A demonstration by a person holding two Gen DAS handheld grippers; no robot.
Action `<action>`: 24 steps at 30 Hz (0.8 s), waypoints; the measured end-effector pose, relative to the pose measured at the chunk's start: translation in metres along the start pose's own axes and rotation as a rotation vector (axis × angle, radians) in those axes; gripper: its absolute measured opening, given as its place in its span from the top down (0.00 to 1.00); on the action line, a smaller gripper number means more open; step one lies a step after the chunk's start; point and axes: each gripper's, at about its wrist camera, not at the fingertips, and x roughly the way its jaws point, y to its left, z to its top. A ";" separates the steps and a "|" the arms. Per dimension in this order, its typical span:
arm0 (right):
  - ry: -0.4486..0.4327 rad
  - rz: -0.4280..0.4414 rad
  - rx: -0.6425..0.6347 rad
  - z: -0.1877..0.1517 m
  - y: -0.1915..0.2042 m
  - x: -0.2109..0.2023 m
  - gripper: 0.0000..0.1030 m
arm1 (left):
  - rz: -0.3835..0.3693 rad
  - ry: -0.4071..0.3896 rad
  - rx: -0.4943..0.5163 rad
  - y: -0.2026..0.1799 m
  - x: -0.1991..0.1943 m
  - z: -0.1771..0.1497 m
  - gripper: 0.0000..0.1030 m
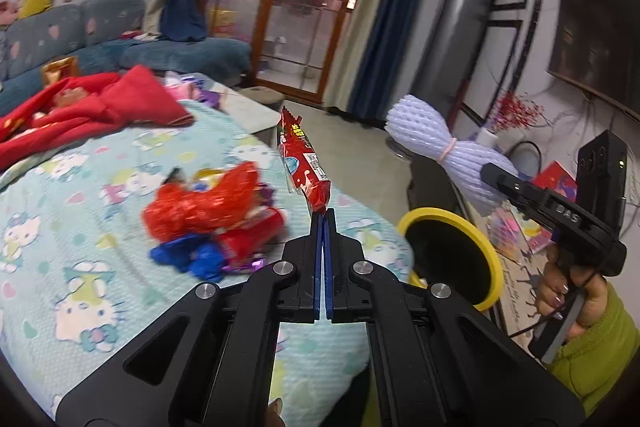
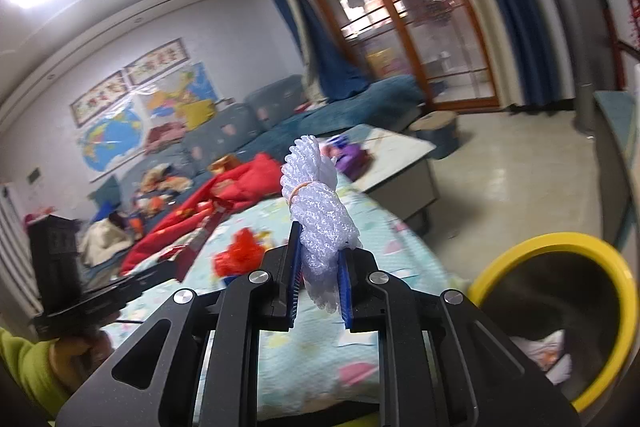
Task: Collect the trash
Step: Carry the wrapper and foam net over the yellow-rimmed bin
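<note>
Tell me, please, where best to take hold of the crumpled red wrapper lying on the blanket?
Grip the red wrapper at its raised, crinkled top fold, coming straight down from above. It lies in a heap on the blanket among other scraps, so its sides look crowded. Both claws are full now.

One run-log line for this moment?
left tongs: shut on red wrapper | right tongs: shut on foam net | yellow-rimmed bin: near

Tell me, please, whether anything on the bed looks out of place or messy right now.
Yes: a heap of crumpled red, blue and purple wrappers lies loose on the cartoon-print bedspread, not in the yellow-rimmed bin beside it. A red garment is also bunched untidily at the far end.
</note>
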 end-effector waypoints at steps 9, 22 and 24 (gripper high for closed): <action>-0.053 -0.128 0.035 -0.004 -0.030 -0.023 0.85 | -0.086 0.023 0.074 -0.038 0.023 0.002 1.00; -0.086 -0.250 0.085 -0.011 -0.063 -0.041 0.85 | -0.172 0.075 0.148 -0.076 0.052 -0.005 1.00; -0.084 -0.269 0.093 -0.013 -0.069 -0.043 0.85 | -0.185 0.083 0.157 -0.081 0.057 -0.006 1.00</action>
